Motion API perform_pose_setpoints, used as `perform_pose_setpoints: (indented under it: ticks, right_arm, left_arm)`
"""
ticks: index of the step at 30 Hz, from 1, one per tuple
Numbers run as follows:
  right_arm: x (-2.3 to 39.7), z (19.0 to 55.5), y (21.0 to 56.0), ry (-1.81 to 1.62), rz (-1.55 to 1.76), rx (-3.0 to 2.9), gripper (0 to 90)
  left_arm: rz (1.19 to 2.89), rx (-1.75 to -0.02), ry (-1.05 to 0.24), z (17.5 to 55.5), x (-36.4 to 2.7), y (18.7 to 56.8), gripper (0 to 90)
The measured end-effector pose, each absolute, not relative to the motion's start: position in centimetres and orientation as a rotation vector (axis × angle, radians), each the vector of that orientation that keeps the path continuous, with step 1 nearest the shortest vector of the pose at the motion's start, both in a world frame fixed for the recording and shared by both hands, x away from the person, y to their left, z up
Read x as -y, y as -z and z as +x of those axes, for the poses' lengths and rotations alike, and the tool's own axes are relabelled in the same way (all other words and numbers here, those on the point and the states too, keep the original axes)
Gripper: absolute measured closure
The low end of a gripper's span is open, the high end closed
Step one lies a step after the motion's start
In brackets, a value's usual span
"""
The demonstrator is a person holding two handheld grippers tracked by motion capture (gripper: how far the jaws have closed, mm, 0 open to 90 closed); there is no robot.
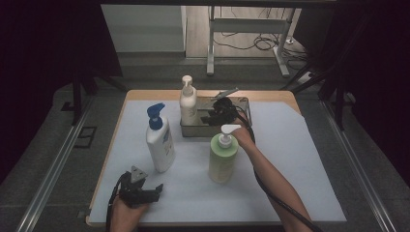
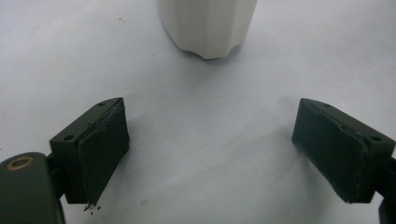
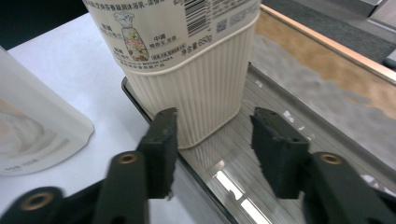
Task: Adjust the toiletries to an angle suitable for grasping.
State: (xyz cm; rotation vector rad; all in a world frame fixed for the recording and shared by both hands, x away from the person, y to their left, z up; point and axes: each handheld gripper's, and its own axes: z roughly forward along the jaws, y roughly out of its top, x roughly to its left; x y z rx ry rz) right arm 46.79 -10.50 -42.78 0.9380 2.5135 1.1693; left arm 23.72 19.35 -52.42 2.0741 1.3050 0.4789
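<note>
We saw the cream bottle [image 3: 187, 70] cropped above its label, the white bottle [image 2: 208, 25] cut to its base, the green bottle [image 1: 223, 158] hiding the right hand.

A lab-like recording room: black curtains [image 1: 43, 43] hem in a wooden counter [image 1: 203, 94] under a white sheet [image 1: 290, 159], with metal rails [image 1: 53, 169] alongside and loose cables [image 1: 251, 41] on the floor behind.

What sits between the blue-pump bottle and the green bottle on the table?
Nothing: in the high view, the blue-pump bottle and the green bottle have just bare white table cover between them.
</note>
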Motion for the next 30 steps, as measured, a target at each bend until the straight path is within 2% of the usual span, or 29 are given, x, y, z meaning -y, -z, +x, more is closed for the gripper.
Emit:
perform_pose_setpoints:
  ticks: [12,22,30]
  right_arm:
    - [13.1,45.2,41.4,-1.214,0.919,-2.514,34.3]
    - [16.2,43.4,40.7,-1.218,0.943,-2.485,26.4]
    - [18.2,41.8,40.7,-1.228,0.954,-2.467,23.4]
  left_arm:
    - [2.077,-1.306,-0.477,23.7,-19.3,52.4,10.5]
    - [2.078,-1.307,-0.477,23.7,-19.3,52.4,10.7]
    - [2.075,-1.306,-0.480,23.7,-19.3,52.4,10.6]
